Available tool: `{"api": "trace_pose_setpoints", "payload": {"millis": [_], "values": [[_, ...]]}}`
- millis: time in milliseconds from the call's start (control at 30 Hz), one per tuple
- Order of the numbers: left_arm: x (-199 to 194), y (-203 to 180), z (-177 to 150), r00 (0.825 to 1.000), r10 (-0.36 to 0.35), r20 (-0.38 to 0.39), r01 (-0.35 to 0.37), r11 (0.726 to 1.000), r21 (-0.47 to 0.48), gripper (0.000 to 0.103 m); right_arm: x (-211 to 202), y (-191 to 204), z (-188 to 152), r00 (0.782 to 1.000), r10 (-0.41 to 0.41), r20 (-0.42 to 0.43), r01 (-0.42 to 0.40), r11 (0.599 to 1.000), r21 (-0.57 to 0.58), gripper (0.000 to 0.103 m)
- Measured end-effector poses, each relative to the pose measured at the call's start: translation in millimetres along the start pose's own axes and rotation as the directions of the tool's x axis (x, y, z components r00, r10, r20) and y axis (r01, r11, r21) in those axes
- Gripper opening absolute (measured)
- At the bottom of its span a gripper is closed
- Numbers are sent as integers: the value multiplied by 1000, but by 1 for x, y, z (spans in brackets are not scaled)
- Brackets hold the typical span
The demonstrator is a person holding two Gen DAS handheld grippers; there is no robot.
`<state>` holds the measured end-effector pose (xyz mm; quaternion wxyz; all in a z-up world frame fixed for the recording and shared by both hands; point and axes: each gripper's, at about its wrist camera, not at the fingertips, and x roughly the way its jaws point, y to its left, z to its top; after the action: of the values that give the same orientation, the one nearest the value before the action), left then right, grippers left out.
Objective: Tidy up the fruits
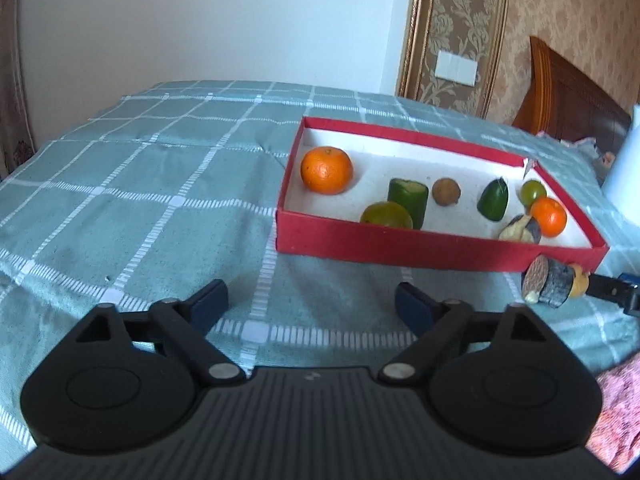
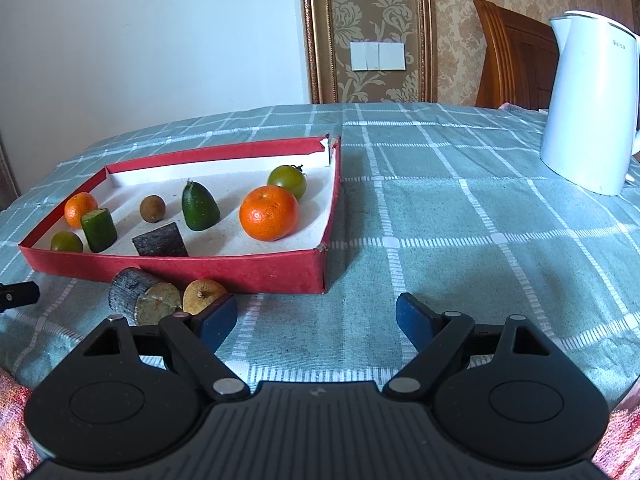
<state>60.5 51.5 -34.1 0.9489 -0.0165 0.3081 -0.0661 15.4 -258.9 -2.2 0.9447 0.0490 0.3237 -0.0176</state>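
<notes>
Writing: the white kettle (image 2: 588,108) carries small grey lettering near its top, too small to read with certainty.
Room: plain white wall on the left, patterned beige wallpaper in a gilt frame with a white switch plate (image 2: 378,56), and a carved wooden headboard (image 2: 512,56) behind the kettle.
Surface: a teal cloth with a white grid (image 1: 160,208) covers the table; the kettle stands on it well apart from the box, on the right.
Red box (image 1: 400,244): shallow, white-lined, lying on the cloth, with one far corner torn.
Inside the box: a large orange (image 1: 327,170) by the left end, a smaller orange (image 2: 269,213) near the right end, a green tomato (image 2: 287,181) just behind it, a dark green avocado-shaped fruit (image 2: 200,208), a green cut cylinder (image 2: 99,230), a yellow-green round fruit (image 2: 66,242), a small brown round fruit (image 2: 152,208), and a dark cut chunk (image 2: 161,241) against the near wall.
Outside the box: a dark-skinned cut log piece (image 2: 142,302) lies on the cloth just in front of the near wall, with a tan pear-like fruit (image 2: 202,300) beside it.
Left gripper (image 1: 312,300): fingers spread wide, nothing between them, hovering over bare cloth short of the box.
Right gripper (image 2: 316,318): fingers spread wide and empty; its left finger (image 2: 218,320) sits just beside the tan fruit, contact unclear.
</notes>
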Motion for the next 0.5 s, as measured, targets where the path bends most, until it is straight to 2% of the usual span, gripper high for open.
{"api": "trace_pose_setpoints", "payload": {"millis": [67,167,400,500], "values": [[1,-2,0,1000,0,-8,0,1000,12,98,-1,3,-1,999,32,-9,-32,999,-24,87],[2,-2,-2,1000,-13,-16,13,1000,14,103,-3,9,-2,1000,22,4,-22,998,-62,87],[3,-5,-1,1000,0,-23,1,1000,30,103,-5,24,0,999,42,13,-40,991,-126,87],[4,-5,-1,1000,-2,-23,3,1000,28,103,-10,27,-1,993,121,14,-118,985,-122,87]]}}
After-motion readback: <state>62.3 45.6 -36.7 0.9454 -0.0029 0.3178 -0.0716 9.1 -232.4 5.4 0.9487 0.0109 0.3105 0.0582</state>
